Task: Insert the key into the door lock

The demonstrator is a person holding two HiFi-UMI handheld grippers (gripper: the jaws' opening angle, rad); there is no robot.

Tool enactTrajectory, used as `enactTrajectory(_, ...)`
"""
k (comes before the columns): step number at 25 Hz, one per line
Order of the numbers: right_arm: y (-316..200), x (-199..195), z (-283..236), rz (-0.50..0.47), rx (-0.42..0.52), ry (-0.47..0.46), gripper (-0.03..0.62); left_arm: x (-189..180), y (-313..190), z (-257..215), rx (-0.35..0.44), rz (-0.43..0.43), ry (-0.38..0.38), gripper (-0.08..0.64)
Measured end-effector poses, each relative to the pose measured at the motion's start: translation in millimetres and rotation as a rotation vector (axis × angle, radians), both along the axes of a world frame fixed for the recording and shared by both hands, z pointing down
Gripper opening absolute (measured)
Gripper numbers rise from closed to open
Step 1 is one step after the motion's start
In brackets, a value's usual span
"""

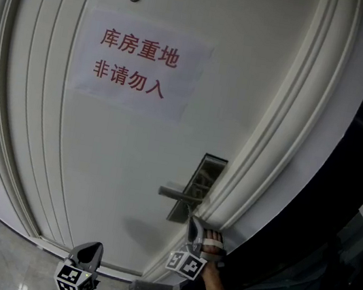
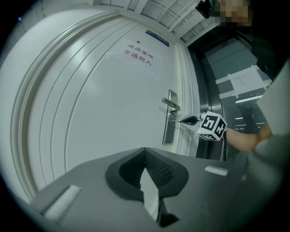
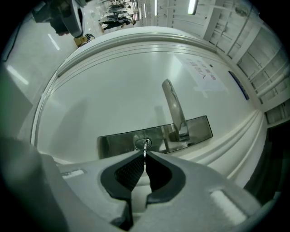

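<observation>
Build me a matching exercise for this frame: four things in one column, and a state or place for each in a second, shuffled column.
Things:
1. key
2. left gripper
3. door handle
4. paper notice

States or places:
A. bears red print
B. jaws together, holding nothing
C. pinched by the right gripper, tip at the keyhole
D. mounted on the metal plate, beside the keyhole

Pairs: 1-C, 2-B, 3-D, 4-A.
</observation>
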State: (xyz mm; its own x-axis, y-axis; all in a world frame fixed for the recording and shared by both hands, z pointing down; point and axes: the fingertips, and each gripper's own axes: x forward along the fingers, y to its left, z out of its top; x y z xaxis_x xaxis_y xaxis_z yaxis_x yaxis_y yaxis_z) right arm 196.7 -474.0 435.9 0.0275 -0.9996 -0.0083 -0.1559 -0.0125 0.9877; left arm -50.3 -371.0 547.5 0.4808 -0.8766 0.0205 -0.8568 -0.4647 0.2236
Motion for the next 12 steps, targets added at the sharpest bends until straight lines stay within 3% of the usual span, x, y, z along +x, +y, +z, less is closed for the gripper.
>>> enactTrajectory(12,-0.4,-4.5,-1.5,0.046,-0.023,0.027,0.011,-5.2,5.3,2.9,0.001,-0.013,0.021,0.003)
